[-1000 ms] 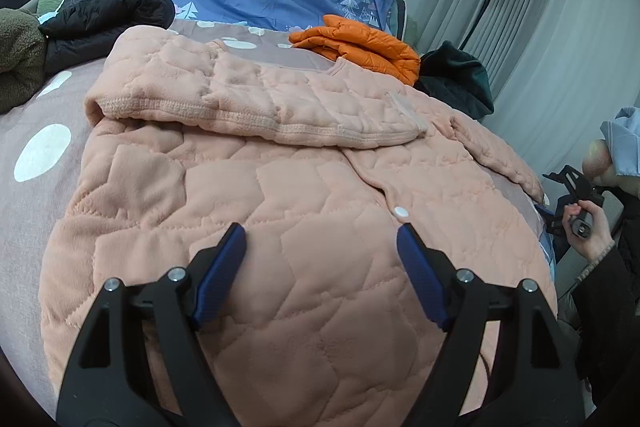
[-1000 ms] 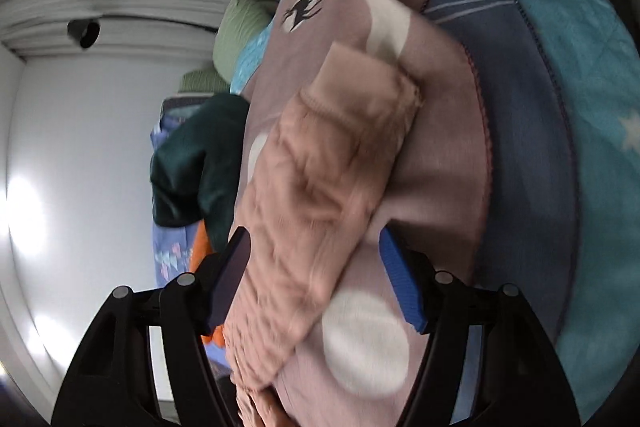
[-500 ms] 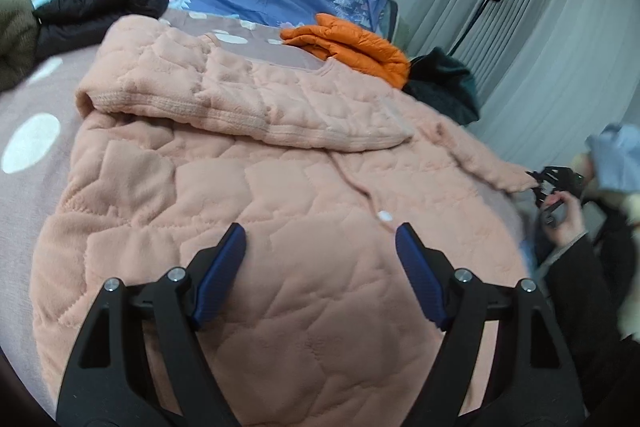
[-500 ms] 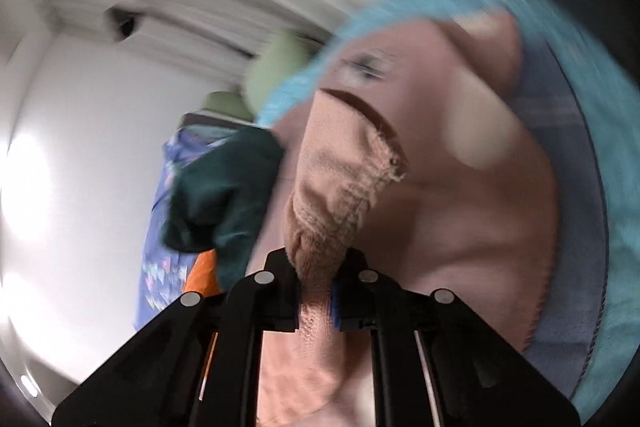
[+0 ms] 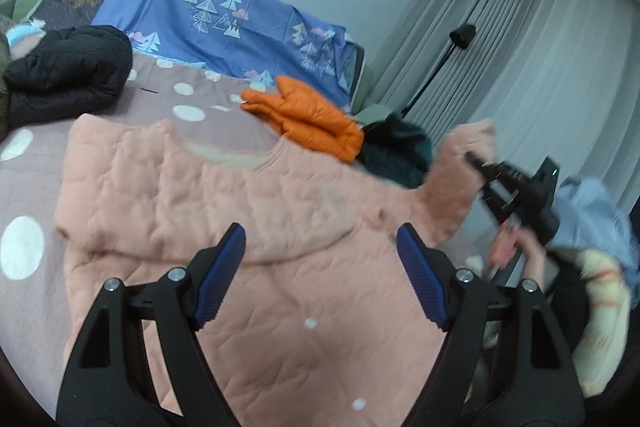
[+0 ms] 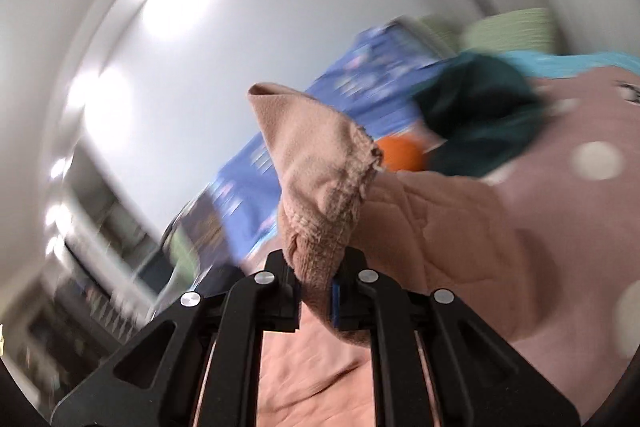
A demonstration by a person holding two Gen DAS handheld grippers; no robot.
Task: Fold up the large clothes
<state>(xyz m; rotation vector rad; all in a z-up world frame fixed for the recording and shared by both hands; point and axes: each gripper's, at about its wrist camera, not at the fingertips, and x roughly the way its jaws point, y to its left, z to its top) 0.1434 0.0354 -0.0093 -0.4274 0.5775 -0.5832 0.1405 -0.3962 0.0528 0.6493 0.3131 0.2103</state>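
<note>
Right gripper (image 6: 316,291) pinches the peach jacket's cuff (image 6: 320,187) at centre frame; left gripper (image 5: 320,275), jaws wide and empty, hovers over the jacket (image 5: 200,195) at lower centre.

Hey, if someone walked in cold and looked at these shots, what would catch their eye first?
Probably the big peach quilted jacket spread across the bed, with its sleeve pinched in the shut right gripper and lifted off the bed at its right side. Next, the bright orange jacket lying behind it, near the blue tree-print pillow.
</note>
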